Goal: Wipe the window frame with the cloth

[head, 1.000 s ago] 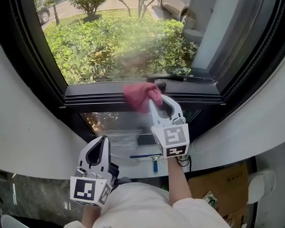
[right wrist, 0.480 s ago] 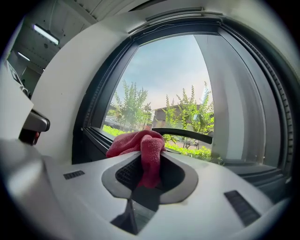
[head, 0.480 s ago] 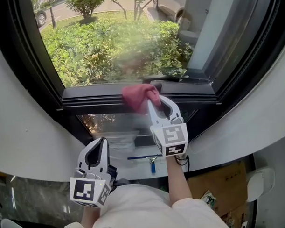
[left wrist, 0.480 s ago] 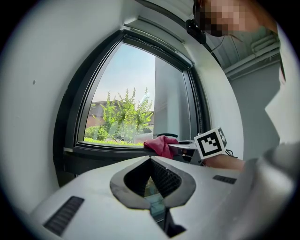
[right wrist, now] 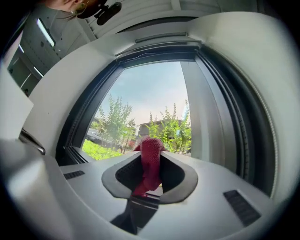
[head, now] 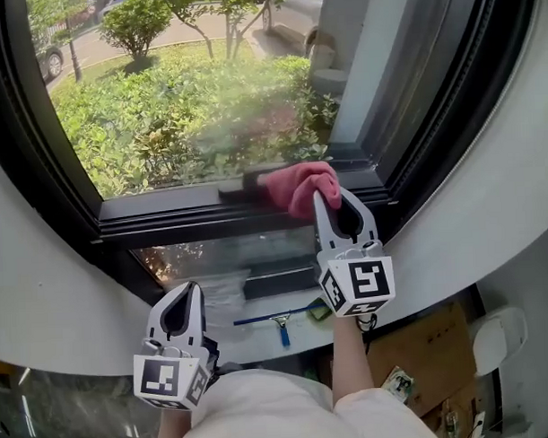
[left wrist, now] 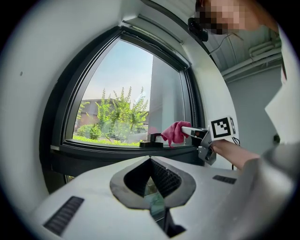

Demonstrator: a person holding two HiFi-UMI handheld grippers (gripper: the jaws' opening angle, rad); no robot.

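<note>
A pink cloth (head: 295, 185) rests bunched on the black window frame's lower rail (head: 166, 215), near its right corner. My right gripper (head: 324, 197) is shut on the cloth and points up at the rail. In the right gripper view the cloth (right wrist: 150, 165) hangs pinched between the jaws, against the glass. My left gripper (head: 190, 287) sits low at the left, away from the frame, shut with nothing in it. From the left gripper view, the cloth (left wrist: 174, 132) and right gripper (left wrist: 192, 131) show over the sill beside a black window handle (left wrist: 151, 141).
The black handle (head: 244, 184) lies on the rail just left of the cloth. A blue-handled squeegee (head: 279, 320) lies on the lower ledge between the grippers. White curved walls flank the window. A cardboard box (head: 413, 342) stands on the floor at the right.
My right gripper has slid the cloth to the right along the lower rail, toward the right corner. The left gripper has stayed low at the left.
</note>
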